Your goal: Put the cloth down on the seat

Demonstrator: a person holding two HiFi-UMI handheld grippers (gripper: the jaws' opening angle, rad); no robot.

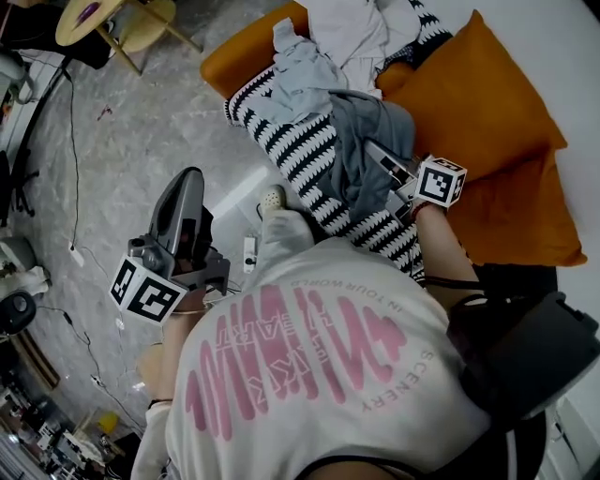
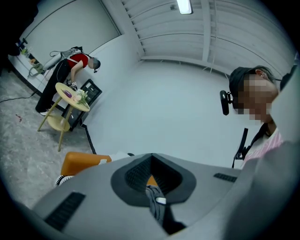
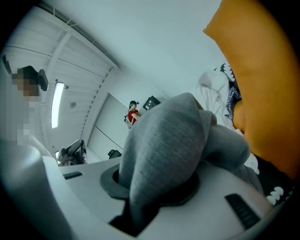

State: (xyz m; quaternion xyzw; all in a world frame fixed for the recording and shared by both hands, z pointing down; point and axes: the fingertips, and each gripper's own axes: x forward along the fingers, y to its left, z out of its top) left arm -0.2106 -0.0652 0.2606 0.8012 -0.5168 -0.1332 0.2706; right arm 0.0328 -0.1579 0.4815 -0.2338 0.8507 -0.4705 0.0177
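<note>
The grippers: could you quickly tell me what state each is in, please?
Left gripper: closed, holding nothing.
Right gripper: closed on the gray cloth.

Probably a lab or studio dressed as a living room. Homely bits: orange sofa [image 1: 506, 141], striped throw [image 1: 300, 150], round side table [image 2: 70, 96]. Lab bits: bare white walls [image 2: 164, 103], panelled ceiling [image 2: 154, 33] with strip light [image 2: 184, 6], cables [image 1: 73, 141] loose on grey floor [image 1: 159, 122], second person [image 2: 70, 65] working at the table.
</note>
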